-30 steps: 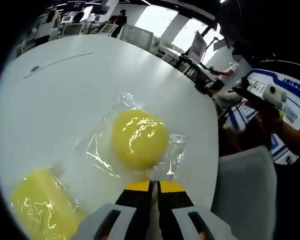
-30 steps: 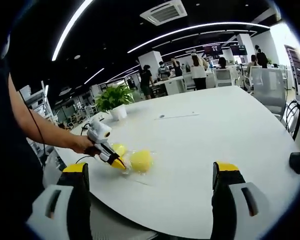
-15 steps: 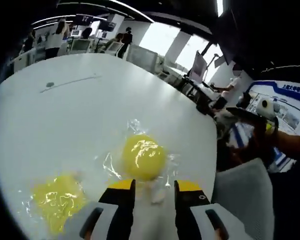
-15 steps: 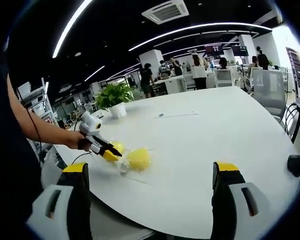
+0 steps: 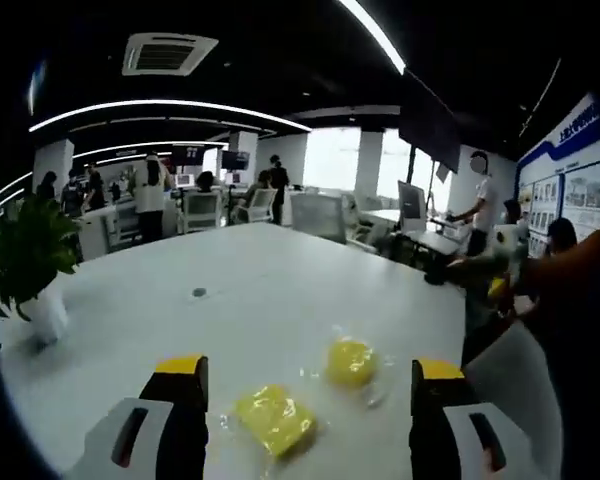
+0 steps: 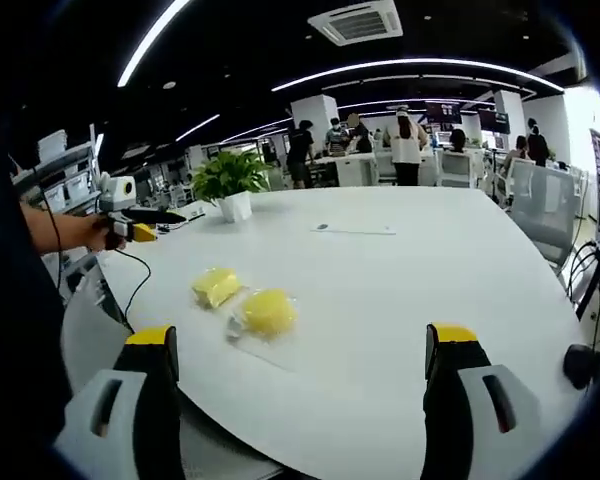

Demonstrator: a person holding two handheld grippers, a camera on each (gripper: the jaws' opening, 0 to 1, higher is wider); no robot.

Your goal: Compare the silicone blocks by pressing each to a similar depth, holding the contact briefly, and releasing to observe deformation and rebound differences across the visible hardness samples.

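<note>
The left gripper point(image 5: 300, 420) is held level above the near edge of the round white table point(image 5: 260, 290), its yellow-tipped jaws spread wide with nothing between them. In the right gripper view the same left gripper point(image 6: 140, 225) sits far off the table's edge, gripped in a person's hand point(image 6: 100, 232) on an outstretched forearm, with a black cable hanging below it. The right gripper point(image 6: 300, 420) also hovers level over the table's near side, its jaws standing wide apart and empty.

Two yellow silicone blocks lie on the table, each in clear crinkled plastic wrap. In the left gripper view both sit between the jaws: the squarish yellow block point(image 5: 273, 418) just beyond the left jaw's tip, and the rounder yellow block point(image 5: 350, 360) farther out and toward the right jaw. In the right gripper view the rounder block point(image 6: 268, 310) lies ahead of the gap, nearer the left jaw, and the squarish block point(image 6: 216, 285) is just beside it, farther out and left. Neither gripper touches a block.

One green potted plant in a white pot point(image 6: 230, 182) stands well beyond the blocks.
</note>
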